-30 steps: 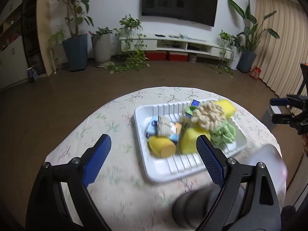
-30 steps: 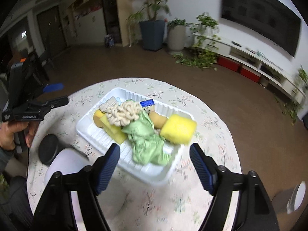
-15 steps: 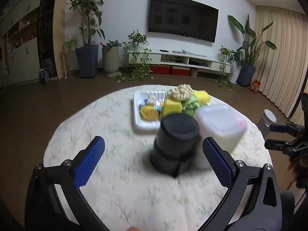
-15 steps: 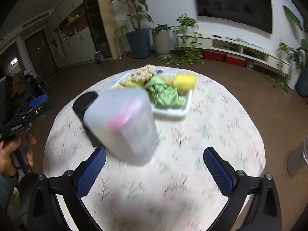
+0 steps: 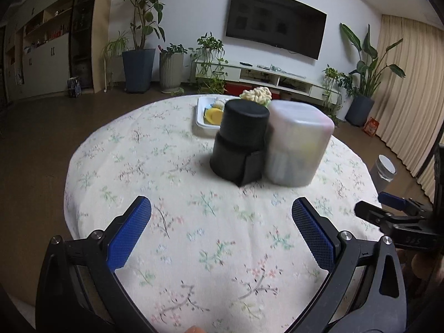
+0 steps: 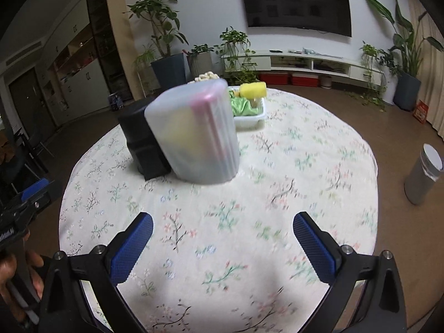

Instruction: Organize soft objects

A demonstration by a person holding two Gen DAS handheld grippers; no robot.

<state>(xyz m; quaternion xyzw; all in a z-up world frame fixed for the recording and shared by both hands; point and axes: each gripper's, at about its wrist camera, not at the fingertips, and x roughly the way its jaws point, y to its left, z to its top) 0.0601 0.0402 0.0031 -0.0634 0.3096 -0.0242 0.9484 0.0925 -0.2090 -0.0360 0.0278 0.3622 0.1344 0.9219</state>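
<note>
Round table with floral cream tablecloth (image 5: 172,238) carries everything. Left gripper (image 5: 222,233) with jaws fully wide, nothing between blue pads, above bare cloth. Right gripper (image 6: 223,245) same: jaws fully wide, holds nothing. No readable writing anywhere.

Frosted translucent plastic container (image 6: 194,133) stands mid-table, pink and yellow shapes inside, blurred. Black cylindrical container (image 5: 238,141) touching beside it. White ribbed plastic tray (image 6: 248,118) behind them, at far side, holds soft objects: green cloth (image 6: 242,106), yellow sponge block (image 6: 253,90), cream knotted rope toy (image 5: 255,95).

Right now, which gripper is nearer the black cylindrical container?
Left, by a little. The left gripper faces the black container directly; the right gripper faces the translucent container beside it.
</note>
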